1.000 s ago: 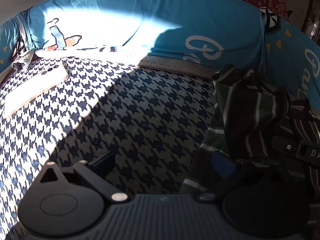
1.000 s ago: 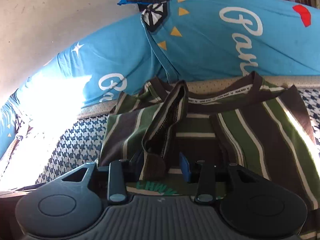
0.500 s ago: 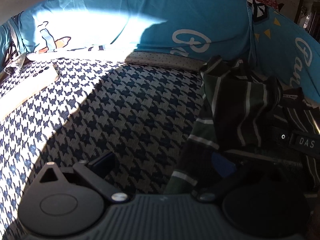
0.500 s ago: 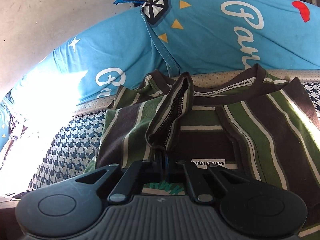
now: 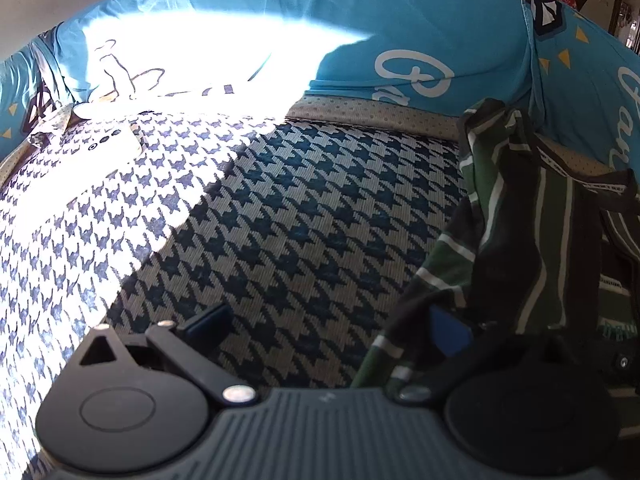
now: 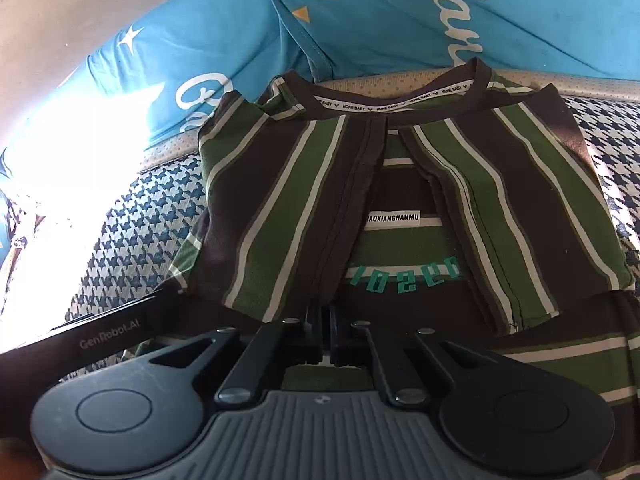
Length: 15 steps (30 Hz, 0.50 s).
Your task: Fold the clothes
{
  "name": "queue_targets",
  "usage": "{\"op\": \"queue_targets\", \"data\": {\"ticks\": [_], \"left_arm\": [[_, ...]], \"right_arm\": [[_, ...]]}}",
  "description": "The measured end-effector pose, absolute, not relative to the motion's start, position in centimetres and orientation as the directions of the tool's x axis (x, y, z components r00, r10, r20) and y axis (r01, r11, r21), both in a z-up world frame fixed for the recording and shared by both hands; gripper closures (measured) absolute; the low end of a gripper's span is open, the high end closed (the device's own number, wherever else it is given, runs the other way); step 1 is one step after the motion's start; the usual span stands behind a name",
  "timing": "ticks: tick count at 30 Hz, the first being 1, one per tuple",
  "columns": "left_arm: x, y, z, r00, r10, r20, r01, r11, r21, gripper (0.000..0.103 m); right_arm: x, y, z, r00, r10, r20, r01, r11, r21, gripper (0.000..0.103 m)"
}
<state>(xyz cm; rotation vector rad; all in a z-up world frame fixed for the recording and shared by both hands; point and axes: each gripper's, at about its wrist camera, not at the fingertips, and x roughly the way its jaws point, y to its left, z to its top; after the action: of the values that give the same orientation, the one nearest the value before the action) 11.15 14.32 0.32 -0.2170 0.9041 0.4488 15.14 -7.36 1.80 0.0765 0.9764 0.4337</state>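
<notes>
The right wrist view looks straight down the striped shirt (image 6: 304, 200), which lies on the houndstooth cover (image 6: 136, 232) with its collar toward the blue cushions (image 6: 380, 20) and both side panels folded in over the middle; a white label and teal lettering show in the strip left between them. The left wrist view catches only the shirt's left edge (image 5: 520, 232), bunched up at the right of the picture, and shows what the other cannot: a wide bare stretch of cover (image 5: 300, 220), half in hard sunlight, and a pale phone (image 5: 92, 148) lying far off near the cushions. The right gripper (image 6: 325, 334) has its jaws drawn together just in front of the left panel's lower edge; whether any cloth is pinched between them cannot be told. The left gripper (image 5: 328, 328) stands wide open over the cover, its right finger (image 5: 448, 330) against the shirt's edge, its left finger (image 5: 208, 322) above bare cloth. The left gripper's dark body (image 6: 100, 332) crosses the lower left of the right view.
</notes>
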Motion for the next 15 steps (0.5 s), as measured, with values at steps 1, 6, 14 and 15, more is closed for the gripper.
{"op": "queue_targets", "data": {"ticks": [1, 6, 14, 15], "left_arm": [[11.1, 14.3, 0.3, 0.534, 0.289, -0.795, -0.465, 0.885, 0.009, 0.000], [11.3, 15.3, 0.4, 0.525, 0.324, -0.787, -0.503, 0.864, 0.021, 0.000], [11.0, 18.4, 0.9, 0.496, 0.375, -0.783, -0.592, 0.806, 0.010, 0.000], [10.9, 18.5, 1.1, 0.507, 0.368, -0.780, -0.593, 0.805, -0.005, 0.000]], "right_arm": [[15.0, -7.5, 1.8, 0.482, 0.388, -0.785, -0.326, 0.911, 0.250, 0.094], [15.1, -8.8, 3.0, 0.547, 0.374, -0.749, -0.318, 0.920, 0.228, 0.086], [16.1, -8.8, 3.4, 0.559, 0.384, -0.735, -0.322, 0.917, 0.234, 0.086], [16.1, -8.7, 3.5, 0.566, 0.382, -0.731, -0.325, 0.918, 0.228, 0.086]]}}
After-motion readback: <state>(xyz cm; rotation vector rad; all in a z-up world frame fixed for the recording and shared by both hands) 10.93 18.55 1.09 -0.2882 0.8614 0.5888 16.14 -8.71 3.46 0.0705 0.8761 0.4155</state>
